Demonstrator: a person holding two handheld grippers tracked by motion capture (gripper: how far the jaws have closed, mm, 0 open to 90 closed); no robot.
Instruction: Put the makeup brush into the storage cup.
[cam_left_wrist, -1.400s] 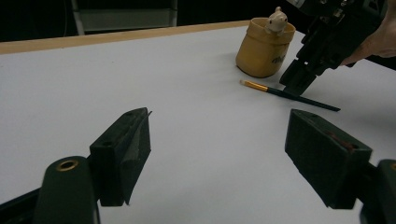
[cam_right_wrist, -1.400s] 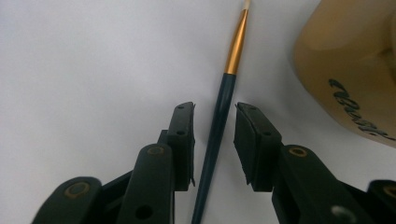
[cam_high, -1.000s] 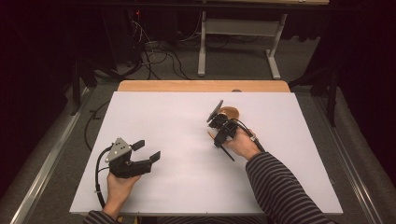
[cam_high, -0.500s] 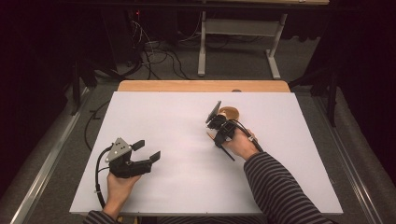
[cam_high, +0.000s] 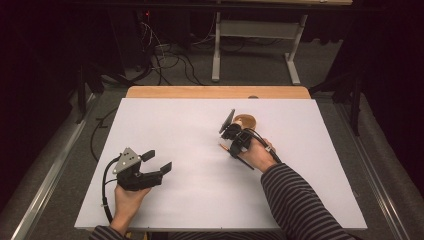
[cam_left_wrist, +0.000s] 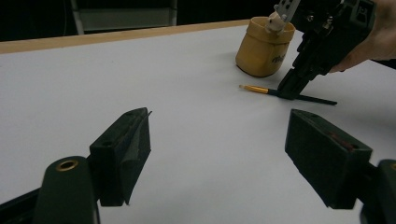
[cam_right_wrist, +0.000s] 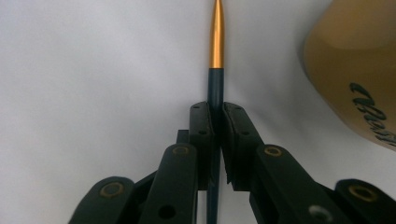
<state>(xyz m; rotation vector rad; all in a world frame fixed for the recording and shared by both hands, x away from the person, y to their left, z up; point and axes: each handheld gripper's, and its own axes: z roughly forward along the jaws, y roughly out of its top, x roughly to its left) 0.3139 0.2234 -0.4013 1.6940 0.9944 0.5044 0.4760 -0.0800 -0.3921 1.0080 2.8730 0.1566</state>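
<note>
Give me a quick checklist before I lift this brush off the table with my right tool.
1. Right tool closed on the brush: ok, its jaws have just been closing and the pads pinch the dark handle.
2. Brush centred between the pads: ok.
3. Brush lifted yet: cannot tell; it seems to lie flat on the white table.
4. Yellow jar clear of the lift path: not ok, it stands close beside the right tool.
5. Left tool out of the way: ok, open, holding nothing, well apart.
</note>
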